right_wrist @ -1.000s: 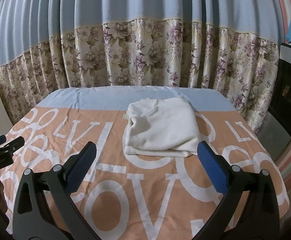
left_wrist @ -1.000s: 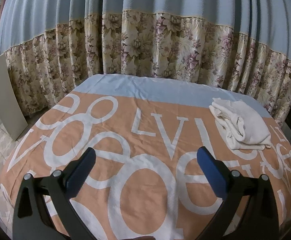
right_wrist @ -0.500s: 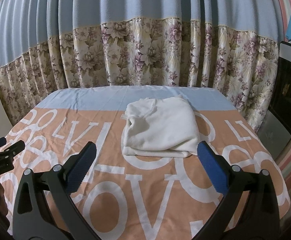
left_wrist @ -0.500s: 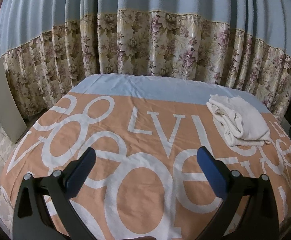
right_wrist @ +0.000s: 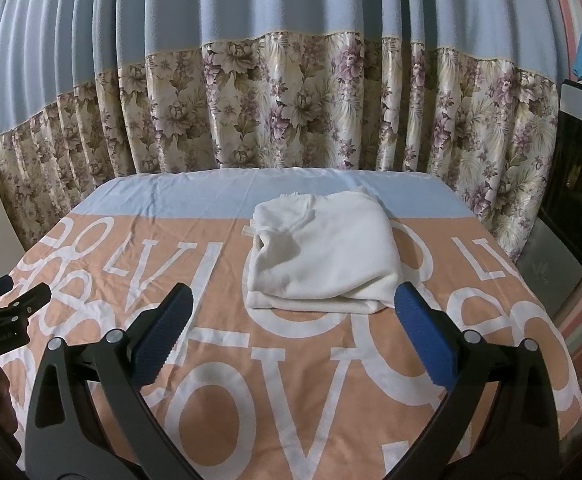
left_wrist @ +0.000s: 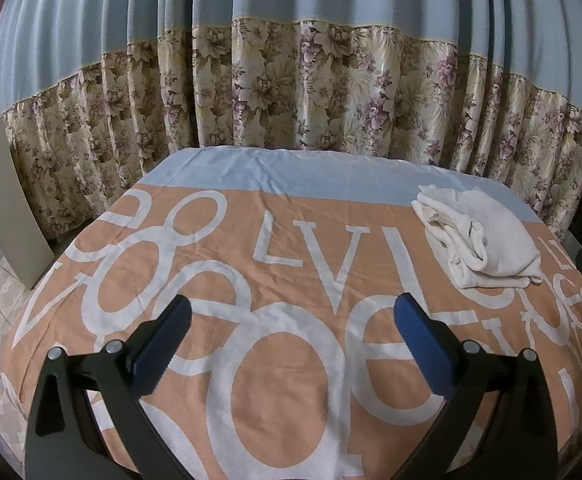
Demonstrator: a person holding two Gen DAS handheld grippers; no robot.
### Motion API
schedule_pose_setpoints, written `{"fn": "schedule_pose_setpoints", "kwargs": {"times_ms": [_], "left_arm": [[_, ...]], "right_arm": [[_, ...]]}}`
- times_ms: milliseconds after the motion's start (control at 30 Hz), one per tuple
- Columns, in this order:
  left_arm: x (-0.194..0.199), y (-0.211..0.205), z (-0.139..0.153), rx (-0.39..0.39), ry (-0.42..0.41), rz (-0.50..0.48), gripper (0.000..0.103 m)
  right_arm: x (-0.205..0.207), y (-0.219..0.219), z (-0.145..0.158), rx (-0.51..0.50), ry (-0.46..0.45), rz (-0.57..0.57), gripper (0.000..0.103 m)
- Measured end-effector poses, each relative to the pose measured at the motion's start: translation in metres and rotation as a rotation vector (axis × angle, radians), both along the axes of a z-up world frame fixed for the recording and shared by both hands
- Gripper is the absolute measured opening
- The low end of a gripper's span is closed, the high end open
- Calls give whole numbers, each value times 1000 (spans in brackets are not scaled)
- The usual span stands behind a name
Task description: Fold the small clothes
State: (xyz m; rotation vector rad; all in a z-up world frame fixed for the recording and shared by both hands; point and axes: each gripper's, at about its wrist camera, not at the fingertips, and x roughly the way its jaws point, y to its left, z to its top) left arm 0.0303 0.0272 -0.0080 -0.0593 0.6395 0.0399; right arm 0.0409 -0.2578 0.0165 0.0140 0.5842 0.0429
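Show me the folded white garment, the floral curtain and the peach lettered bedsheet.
Folded white garment (right_wrist: 323, 264), right wrist view: its top face.
Floral curtain (right_wrist: 291, 108), right wrist view: flowered lower band.
Peach lettered bedsheet (left_wrist: 283, 360), left wrist view: bare middle.

Both wrist views look forward over the bed (left_wrist: 299, 360) toward the curtain (left_wrist: 291, 80). The right view faces the folded cloth (right_wrist: 323, 264) closely; the left view sees it at far right.

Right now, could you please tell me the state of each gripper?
Left gripper: open, holding nothing.
Right gripper: open, holding nothing; the folded white garment lies just ahead.
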Motion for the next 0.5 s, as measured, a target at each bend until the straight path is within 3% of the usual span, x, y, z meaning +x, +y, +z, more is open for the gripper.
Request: {"fn": "schedule_pose_setpoints", "kwargs": {"times_ms": [333,500], "left_arm": [[-4,-2,0,30,-25,-29,101],[0,3,-3,-14,10,-24,101]], "right_arm": [[2,2,-8,1,6,-1,100],[3,2,-10,2,8,-2,100]]}}
